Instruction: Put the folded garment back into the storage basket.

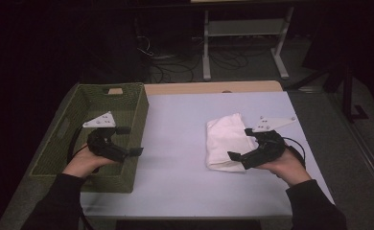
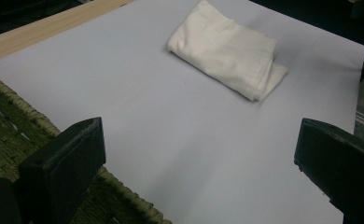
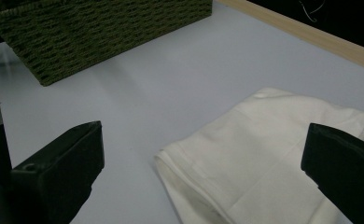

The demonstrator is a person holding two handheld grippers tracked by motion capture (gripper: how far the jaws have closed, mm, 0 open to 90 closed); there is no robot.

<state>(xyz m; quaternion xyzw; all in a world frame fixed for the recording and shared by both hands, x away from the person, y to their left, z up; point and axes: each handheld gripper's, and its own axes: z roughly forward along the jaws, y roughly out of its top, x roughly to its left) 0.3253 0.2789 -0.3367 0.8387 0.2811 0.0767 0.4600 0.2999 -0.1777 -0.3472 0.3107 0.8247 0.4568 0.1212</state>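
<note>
Over the cloth's near right edge, my right gripper (image 1: 242,143) stood wide open, holding nothing. My left gripper (image 1: 128,140) gaped above the basket (image 1: 127,103). Folded cloth (image 1: 226,139) lay flat on the table (image 1: 175,143): soft, light, limp; I judged its layered edge the best hold.

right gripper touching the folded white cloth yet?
Cannot tell. In the right gripper view the open black jaws flank the folded white cloth, contact hidden; in the high view the right gripper overlaps it.

the right gripper (image 1: 240,147) covers the folded white cloth's (image 1: 222,139) near right part; the woven basket's (image 3: 101,32) top is cropped.
</note>
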